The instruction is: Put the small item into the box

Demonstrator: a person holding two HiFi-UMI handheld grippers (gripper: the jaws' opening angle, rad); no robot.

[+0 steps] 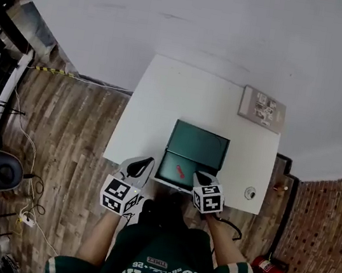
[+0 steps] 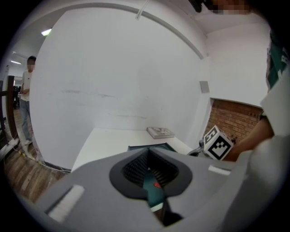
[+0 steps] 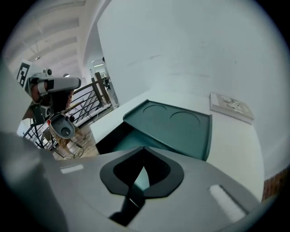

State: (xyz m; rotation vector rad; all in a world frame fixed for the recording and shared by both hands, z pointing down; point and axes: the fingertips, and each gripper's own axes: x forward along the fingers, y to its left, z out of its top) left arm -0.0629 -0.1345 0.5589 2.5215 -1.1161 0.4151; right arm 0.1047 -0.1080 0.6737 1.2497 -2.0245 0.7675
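**Red item lay in the open box; both jaws closed on nothing**

Your left gripper point(image 1: 144, 162) hung at the near left corner of the green box point(image 1: 168, 162), and your right gripper point(image 1: 200, 177) at its near right corner. Only the head view showed the small red item point(image 1: 180, 171) whole, lying on the box floor between them. Your left gripper view caught it as a red speck through the slot below your jaws, which were pressed together at the tips and held nothing. That view also showed a person point(image 2: 26, 97) standing far left. Your right gripper view missed the item. Its jaws also met at the tips, empty, with the raised lid point(image 3: 174, 127) beyond and a railing point(image 3: 88, 102) at left.

The white surface point(image 1: 157, 98) stood against a white wall point(image 1: 240, 21), with wood floor point(image 1: 69, 129) to its left and brick point(image 1: 329, 235) to its right. The box sat at the near edge. Bare surface lay left of it and behind the lid. A flat grey panel point(image 1: 262, 108) occupied the far right corner, and a small round object point(image 1: 250, 193) the near right.
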